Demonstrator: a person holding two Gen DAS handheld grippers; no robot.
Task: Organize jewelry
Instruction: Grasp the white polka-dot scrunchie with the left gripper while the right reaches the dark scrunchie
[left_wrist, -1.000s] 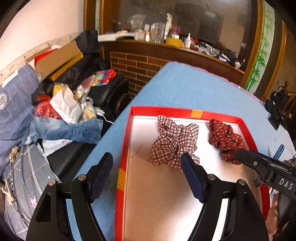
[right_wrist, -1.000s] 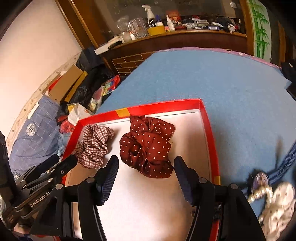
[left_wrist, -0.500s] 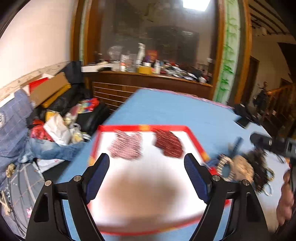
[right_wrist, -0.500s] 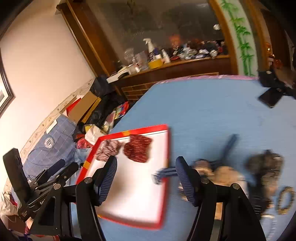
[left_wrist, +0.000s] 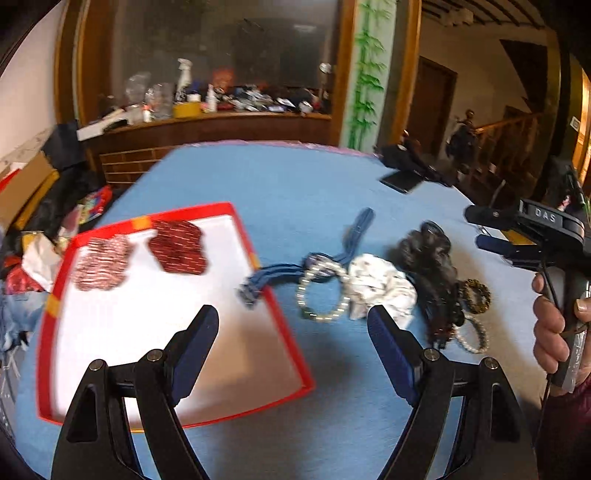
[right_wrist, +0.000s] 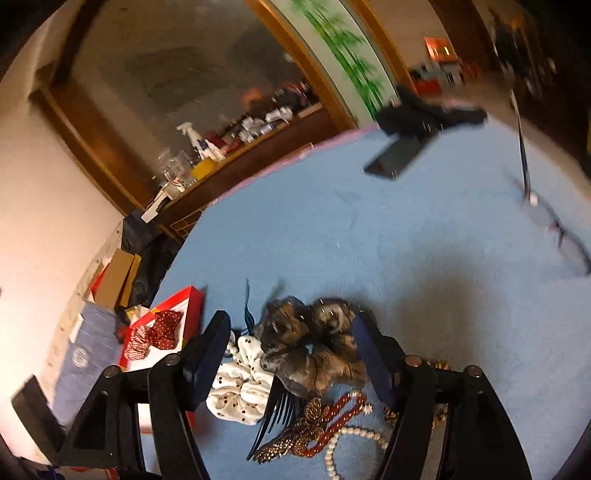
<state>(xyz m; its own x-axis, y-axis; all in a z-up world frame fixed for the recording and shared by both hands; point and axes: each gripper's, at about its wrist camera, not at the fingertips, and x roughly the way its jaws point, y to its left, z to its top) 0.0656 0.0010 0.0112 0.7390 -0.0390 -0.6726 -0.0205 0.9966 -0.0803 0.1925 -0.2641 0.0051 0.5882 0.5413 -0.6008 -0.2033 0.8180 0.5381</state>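
2 scrunchies (left_wrist: 177, 246) in tray (left_wrist: 258, 258); 2 outside (left_wrist: 380, 286).

Motion blur smears the 2 scrunchies (left_wrist: 138, 254) in the red tray (left_wrist: 284, 325) into streaks, their prints unreadable; the dark phone (right_wrist: 397, 157) far across the blue counter (right_wrist: 369, 236) is smeared too; the pearl strand (right_wrist: 332, 458) runs off the bottom edge; shelf clutter (left_wrist: 236, 99) too small to identify.

Matt blue cloth table (left_wrist: 288, 184), glossy pearl bracelet (left_wrist: 322, 295), soft fabric scrunchie (left_wrist: 380, 286).
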